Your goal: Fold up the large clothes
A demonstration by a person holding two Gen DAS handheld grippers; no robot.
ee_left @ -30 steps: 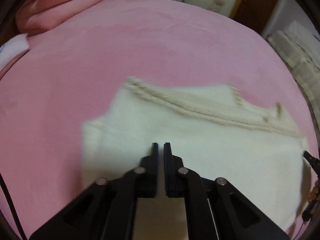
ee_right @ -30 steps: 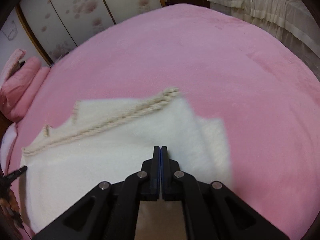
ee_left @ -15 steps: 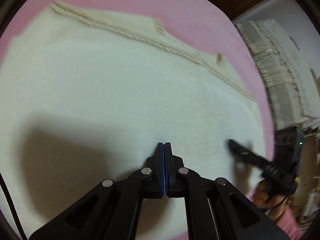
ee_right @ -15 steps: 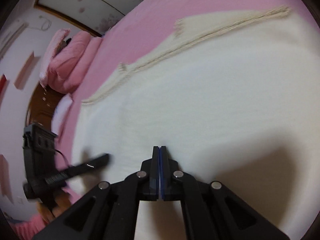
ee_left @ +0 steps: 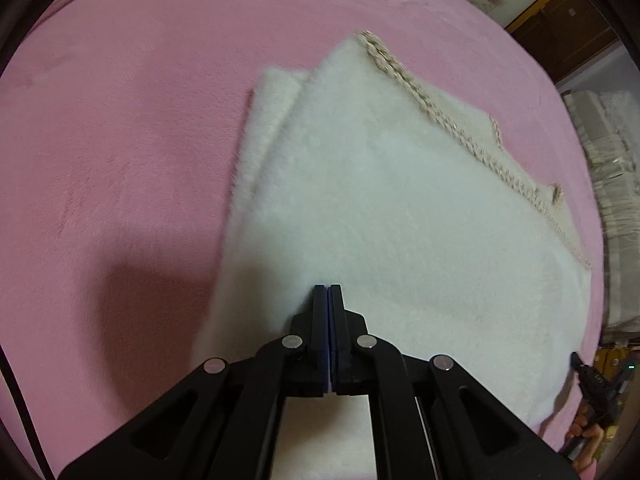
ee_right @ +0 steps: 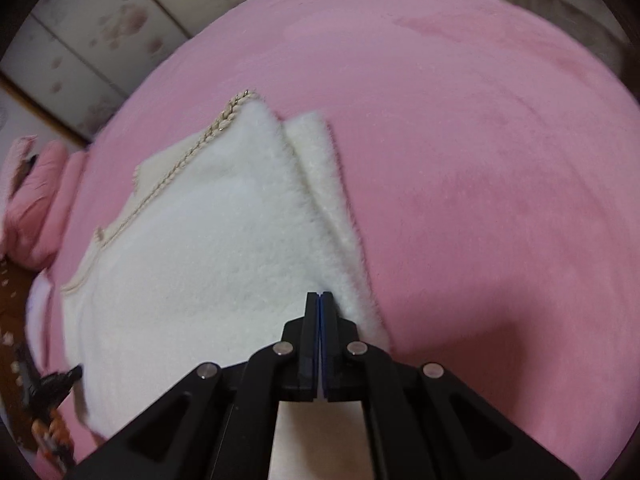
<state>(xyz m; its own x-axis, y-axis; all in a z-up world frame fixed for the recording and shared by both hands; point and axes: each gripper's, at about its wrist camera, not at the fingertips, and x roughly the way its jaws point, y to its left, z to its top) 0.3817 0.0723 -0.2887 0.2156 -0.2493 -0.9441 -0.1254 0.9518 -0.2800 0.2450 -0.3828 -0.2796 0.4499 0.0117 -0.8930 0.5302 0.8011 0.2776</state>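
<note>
Tongs [ee_left: 328, 289] [ee_right: 319, 294] closed above garment [ee_left: 400, 220].

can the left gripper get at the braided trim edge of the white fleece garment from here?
Probably yes: left gripper is shut over the white fleece garment, and nothing lies between it and the braided beige trim.

My right gripper [ee_right: 319, 300], jaws together, sits over the white garment [ee_right: 208, 248]; pink blanket [ee_right: 480, 160] toward two o'clock.
</note>
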